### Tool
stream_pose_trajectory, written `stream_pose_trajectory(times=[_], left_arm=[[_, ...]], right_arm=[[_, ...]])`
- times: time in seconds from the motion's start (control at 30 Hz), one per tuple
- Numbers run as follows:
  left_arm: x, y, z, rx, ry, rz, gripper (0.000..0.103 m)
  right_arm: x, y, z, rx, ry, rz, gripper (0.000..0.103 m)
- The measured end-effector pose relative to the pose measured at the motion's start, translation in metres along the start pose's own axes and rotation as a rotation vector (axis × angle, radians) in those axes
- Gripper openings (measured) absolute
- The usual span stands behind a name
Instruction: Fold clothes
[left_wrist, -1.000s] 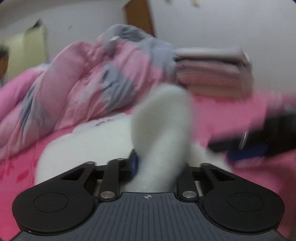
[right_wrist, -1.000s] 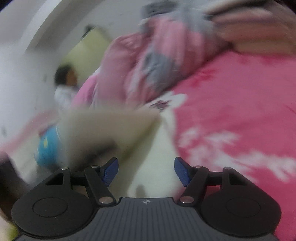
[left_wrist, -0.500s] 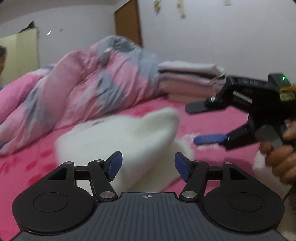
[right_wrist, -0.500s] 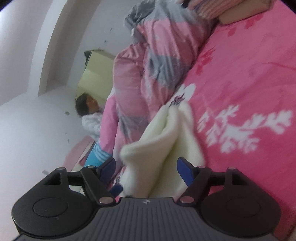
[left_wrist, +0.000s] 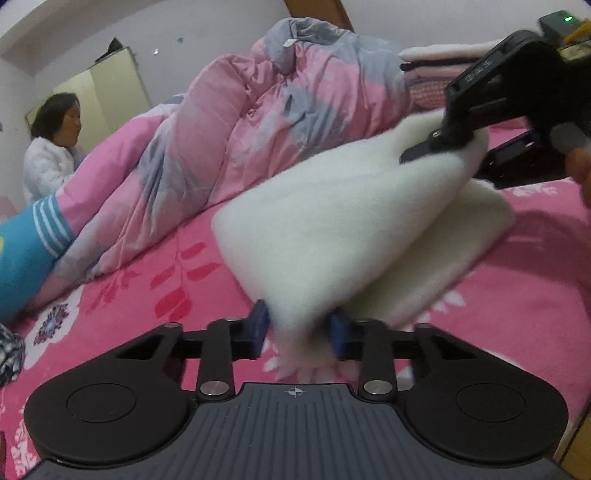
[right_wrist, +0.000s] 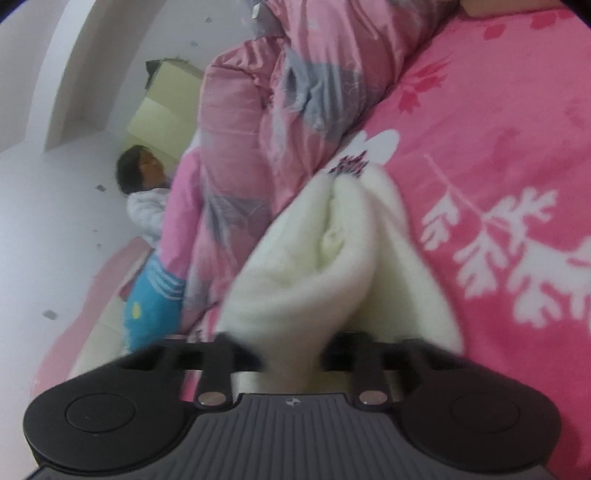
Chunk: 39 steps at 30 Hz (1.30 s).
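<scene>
A cream fleece garment (left_wrist: 332, 221) lies partly lifted off the pink flowered bed sheet (left_wrist: 166, 288). In the left wrist view its near corner bunches between the blue pads of my left gripper (left_wrist: 298, 328), whose jaws are closing and pinch the cloth. Its far corner is held up by my right gripper (left_wrist: 443, 162) at the upper right. The right wrist view shows the garment (right_wrist: 314, 266) folded into a thick wad between the jaws of my right gripper (right_wrist: 291, 354), which are closing onto it. Its pads are hidden by the fleece.
A pink and grey quilt (left_wrist: 258, 110) is heaped along the far side of the bed. A stack of folded linens (left_wrist: 436, 70) sits behind it. A person in a white jacket (left_wrist: 51, 147) is at the left, near a blue striped cloth (left_wrist: 26, 251).
Both grippers stood open around the fleece half a second ago; now each has closed onto a corner. The garment's edge is lifted and stretched between them.
</scene>
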<state>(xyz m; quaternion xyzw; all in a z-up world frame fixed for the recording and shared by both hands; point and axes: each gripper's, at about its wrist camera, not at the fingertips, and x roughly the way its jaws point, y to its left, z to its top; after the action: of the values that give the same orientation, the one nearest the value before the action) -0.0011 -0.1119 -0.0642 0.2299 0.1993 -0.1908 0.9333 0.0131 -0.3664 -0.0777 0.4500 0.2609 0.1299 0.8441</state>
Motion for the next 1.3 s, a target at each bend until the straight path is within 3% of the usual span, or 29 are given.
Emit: stream_pose_trajectory(times=[0.13,0.27,0.43,0.5,0.57,0.7,0.8,0.87,0.93,1.07,1.17,1.3], left_arm=[[-0.012,0.003,-0.006,0.0,-0.006,-0.015,0.016],[-0.009,-0.004,-0.012,0.073,-0.007,-0.015,0.015],[-0.007,-0.002,-0.011,0.095,0.001,-0.033,0.013],[-0.005,-0.007,-0.014,0.122,0.001,-0.027,0.013],[-0.007,-0.009,-0.016,0.14,-0.004,-0.028,0.016],[-0.02,0.009,-0.013,0.083,0.019,-0.107,0.022],[-0.035,0.025,-0.004,-0.017,-0.007,-0.174,0.024],[-0.04,0.03,0.006,-0.073,-0.033,-0.201,0.025],[-0.035,0.022,0.023,-0.086,-0.073,-0.197,0.027],[0.0,-0.009,0.041,-0.056,-0.078,-0.176,0.027],[0.023,-0.03,0.04,-0.023,-0.04,-0.147,0.027],[0.022,-0.056,0.027,0.092,-0.07,-0.06,0.026]], right_arm=[[-0.018,0.002,-0.013,-0.033,-0.014,0.013,0.014],[-0.01,-0.032,-0.023,0.04,0.012,0.002,0.013],[-0.015,-0.019,-0.015,-0.026,-0.013,0.035,0.013],[-0.005,-0.03,-0.015,-0.031,0.01,0.009,0.012],[-0.004,-0.043,-0.018,-0.011,0.003,0.047,0.01],[-0.007,-0.044,-0.018,-0.002,0.003,0.076,0.018],[-0.015,-0.048,-0.018,0.026,-0.009,0.109,0.026],[-0.021,-0.053,-0.02,0.038,-0.026,0.125,0.026],[-0.025,-0.059,-0.021,0.065,-0.041,0.151,0.026],[-0.029,-0.06,-0.019,0.032,-0.067,0.157,0.025],[-0.029,-0.066,-0.018,0.027,-0.071,0.156,0.018],[-0.026,-0.074,-0.016,0.034,-0.059,0.161,0.013]])
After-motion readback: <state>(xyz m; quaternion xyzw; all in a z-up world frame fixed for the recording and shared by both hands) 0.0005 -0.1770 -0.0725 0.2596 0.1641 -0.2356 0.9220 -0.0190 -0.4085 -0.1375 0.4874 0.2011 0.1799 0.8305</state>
